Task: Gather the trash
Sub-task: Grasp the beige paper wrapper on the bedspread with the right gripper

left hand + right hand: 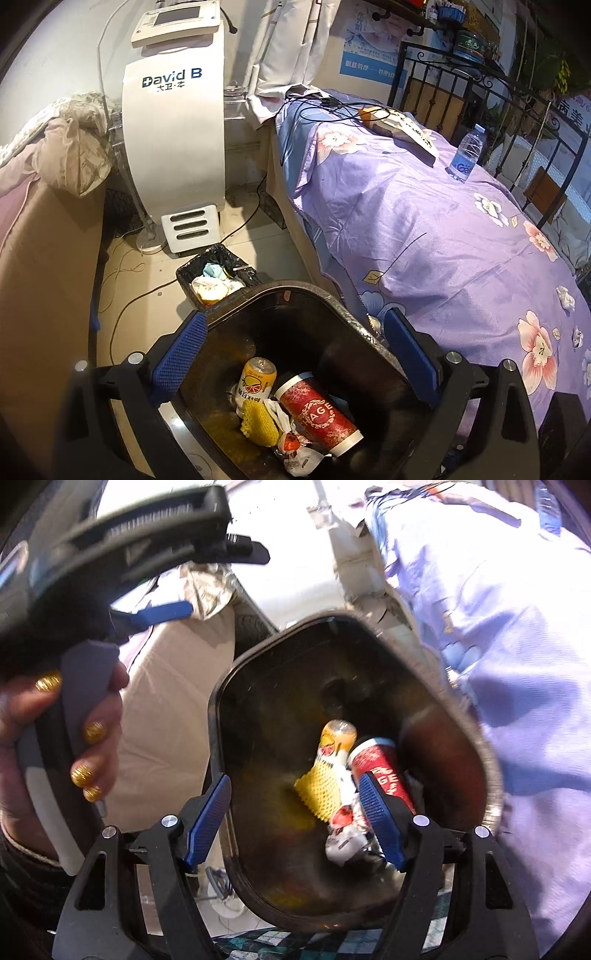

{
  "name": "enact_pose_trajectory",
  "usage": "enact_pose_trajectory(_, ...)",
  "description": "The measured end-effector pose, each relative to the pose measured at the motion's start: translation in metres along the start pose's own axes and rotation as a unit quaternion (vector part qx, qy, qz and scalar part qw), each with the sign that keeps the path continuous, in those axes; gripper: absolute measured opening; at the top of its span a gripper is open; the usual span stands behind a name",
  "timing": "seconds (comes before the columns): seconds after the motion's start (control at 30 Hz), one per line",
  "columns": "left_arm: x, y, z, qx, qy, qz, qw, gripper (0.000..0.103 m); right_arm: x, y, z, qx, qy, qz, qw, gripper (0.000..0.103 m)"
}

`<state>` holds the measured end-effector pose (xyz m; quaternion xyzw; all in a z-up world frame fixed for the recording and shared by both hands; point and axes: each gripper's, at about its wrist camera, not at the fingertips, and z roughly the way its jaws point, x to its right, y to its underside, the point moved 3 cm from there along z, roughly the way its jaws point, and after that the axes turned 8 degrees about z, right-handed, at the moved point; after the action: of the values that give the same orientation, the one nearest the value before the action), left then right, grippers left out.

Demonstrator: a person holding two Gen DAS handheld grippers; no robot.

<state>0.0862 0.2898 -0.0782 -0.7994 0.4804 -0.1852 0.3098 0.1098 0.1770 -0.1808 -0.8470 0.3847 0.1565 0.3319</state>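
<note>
Two bins are showing in the left wrist view: a dark bin sitting right between the fingers of the left gripper, and a smaller lined bin standing on the floor just beyond it, stuffed with tissues. Both blue pads of the left gripper are standing spread wide, one outside each side of the dark bin's rim; whether they are touching it is hard to tell. Inside the dark bin a yellow can, a red cup, a yellow foam net and a crumpled wrapper are lying together at the bottom. To the right, a purple floral bedspread is crowding the bin's edge, carrying a water bottle, cables and small scraps of paper. A white machine is standing behind, and a cord is trailing across the floor. In the right wrist view, the right gripper is hanging open over the same bin, one pad outside the rim and the other above the cup and wrapper. At left, a hand with gold nails is gripping the other gripper's handle. That view is blurring at its edges.
</note>
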Motion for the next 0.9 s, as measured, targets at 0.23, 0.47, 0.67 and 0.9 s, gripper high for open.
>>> enact_pose_trajectory(0.23,0.044,-0.007,0.004,0.001,0.036,0.031,0.9989,0.095,0.028,-0.008,-0.055,0.061,0.027,0.037,0.997,0.080)
enact_pose_trajectory(0.47,0.106,-0.008,0.011,-0.006,0.080,0.096,0.9922,0.095,0.071,-0.007,-0.111,0.097,0.071,0.081,0.989,0.080)
enact_pose_trajectory(0.67,0.172,0.000,0.016,-0.019,0.120,0.195,0.9731,0.096,0.119,0.009,-0.173,0.118,0.113,0.135,0.977,0.080)
enact_pose_trajectory(0.9,0.251,0.009,0.016,-0.028,0.180,0.278,0.9432,0.097,0.193,0.036,-0.242,0.134,0.182,0.209,0.951,0.080)
